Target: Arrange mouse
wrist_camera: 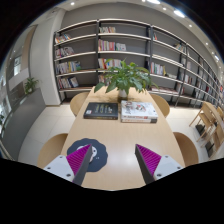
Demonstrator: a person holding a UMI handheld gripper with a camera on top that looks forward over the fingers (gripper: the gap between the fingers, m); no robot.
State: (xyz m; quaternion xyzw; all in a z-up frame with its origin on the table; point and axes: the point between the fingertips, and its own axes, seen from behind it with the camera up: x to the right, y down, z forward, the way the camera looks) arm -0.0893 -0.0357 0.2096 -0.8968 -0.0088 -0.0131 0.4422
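My gripper (112, 158) is open and empty, low over a light wooden table (118, 135). Its magenta pads (80, 160) stand wide apart. A dark round mouse pad (86, 150) lies on the table just beyond the left finger, which partly hides it. A small pale object (93, 152) sits on the pad; I cannot tell whether it is the mouse. Bare table shows between the fingers.
Beyond the fingers a dark book (100, 110) and a pale book (138, 110) lie side by side. A potted plant (127, 78) stands at the table's far end. Wooden chairs (78, 103) ring the table. Bookshelves (120, 50) line the back wall.
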